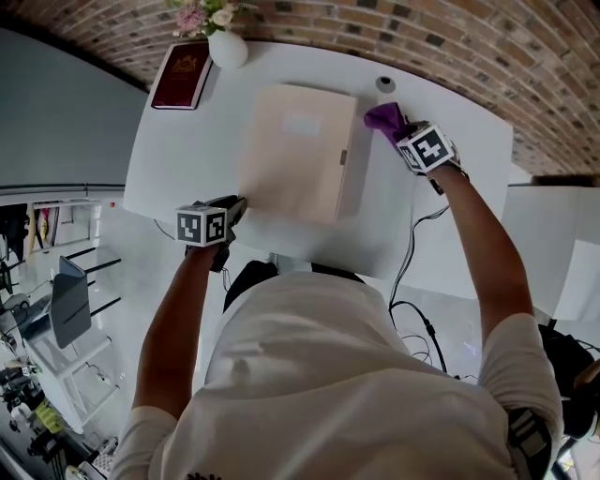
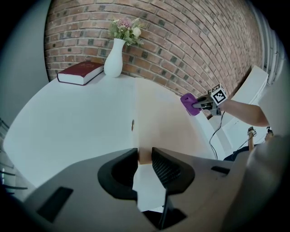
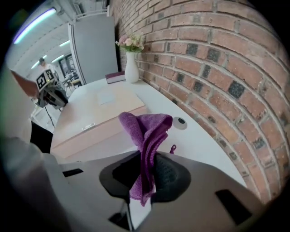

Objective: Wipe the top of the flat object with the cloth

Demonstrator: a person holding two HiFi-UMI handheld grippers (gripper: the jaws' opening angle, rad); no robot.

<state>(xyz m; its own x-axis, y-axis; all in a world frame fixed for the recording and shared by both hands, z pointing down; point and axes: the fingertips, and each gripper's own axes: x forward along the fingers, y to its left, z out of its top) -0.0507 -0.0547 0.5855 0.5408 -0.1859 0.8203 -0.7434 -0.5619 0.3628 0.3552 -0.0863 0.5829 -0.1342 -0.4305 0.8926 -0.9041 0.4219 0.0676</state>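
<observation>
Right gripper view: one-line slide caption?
The right gripper shut on a purple fabric cloth beside the flat beige box on the white table.

cloth: purple, plain all over;
flat object: pale beige, with a lighter rectangle on its top;
table: white;
book: dark red, with a gold emblem on the cover;
vase: white;
flowers: pink and cream among green leaves;
wall: brick, reddish-brown with darker bricks scattered through it and pale mortar lines;
left gripper: grey body; black jaw pads, one with a fine grid pattern; cube white with black square markers;
right gripper: the same grey and black, with the same black-and-white cube;
shirt: white
</observation>
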